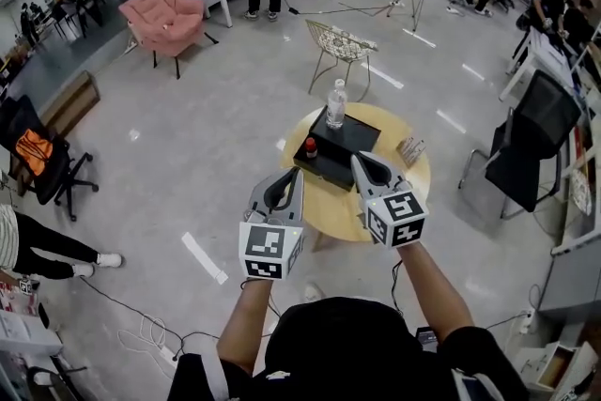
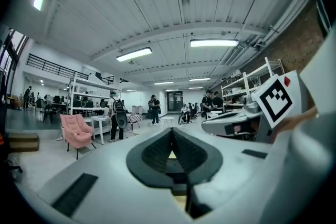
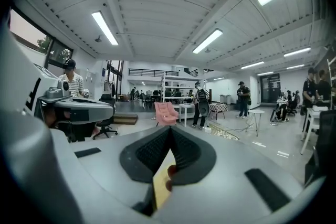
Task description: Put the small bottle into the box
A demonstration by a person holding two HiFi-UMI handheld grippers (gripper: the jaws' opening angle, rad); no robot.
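Note:
On the round yellow table [image 1: 413, 178] lies a flat black box [image 1: 346, 144]. The small bottle [image 1: 310, 147], dark with a red cap, stands at the box's left near corner. A taller clear water bottle [image 1: 336, 103] stands at the box's far end. My left gripper [image 1: 287, 177] hovers over the table's near left edge, jaws shut and empty; its pads [image 2: 157, 152] meet in the left gripper view. My right gripper [image 1: 361, 162] hangs over the box's near right corner, also shut on nothing. Through the slit below its tips [image 3: 170, 129] show the yellow table and a bit of red.
A small packet [image 1: 410, 148] lies on the table's right side. A wire chair [image 1: 340, 44] stands behind the table, a black office chair [image 1: 526, 146] to the right, a pink armchair [image 1: 169, 14] far left. Cables [image 1: 141, 324] run across the floor near my feet. People stand at the back.

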